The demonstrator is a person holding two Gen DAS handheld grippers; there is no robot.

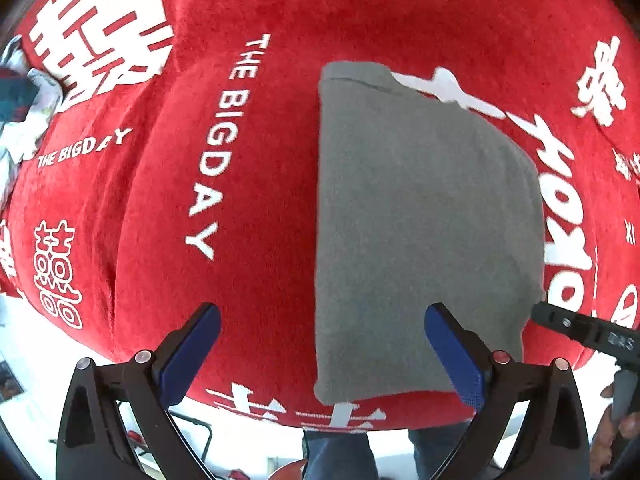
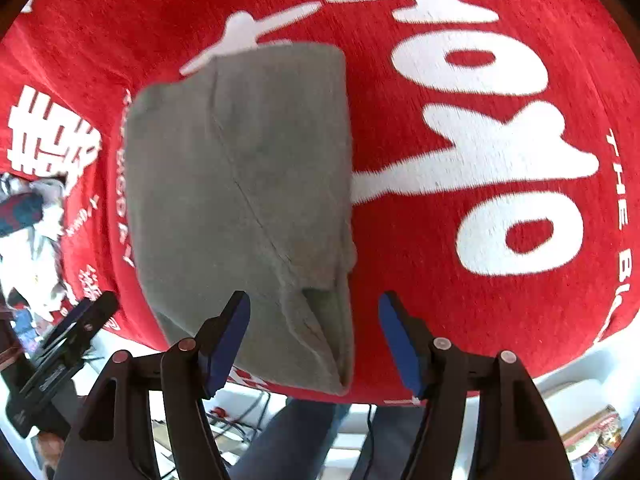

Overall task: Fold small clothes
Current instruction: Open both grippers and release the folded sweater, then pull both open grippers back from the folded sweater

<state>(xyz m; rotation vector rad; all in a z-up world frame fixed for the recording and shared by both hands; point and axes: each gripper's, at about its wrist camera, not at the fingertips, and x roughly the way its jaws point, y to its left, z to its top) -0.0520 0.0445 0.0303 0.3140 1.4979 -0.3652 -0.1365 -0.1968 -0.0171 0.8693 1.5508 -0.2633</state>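
Left hand-held gripper (image 1: 322, 338) pointing straight down, spread wide; right hand-held gripper (image 2: 314, 326) tilted steeply, parted, above folded grey garment (image 2: 244, 184), holding nothing.

a lived-in home room: red wedding-print blanket (image 1: 260, 160), heaped clothes (image 1: 24, 112) at its edge

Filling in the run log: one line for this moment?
garment: grey cloth folded on red blanket | left gripper open | right gripper open, empty

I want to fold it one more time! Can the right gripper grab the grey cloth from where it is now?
Probably yes. The right gripper hangs open right over the near corner of the grey cloth, which lies flat on the red blanket. Nothing sits between them, and the left gripper is off to the side.
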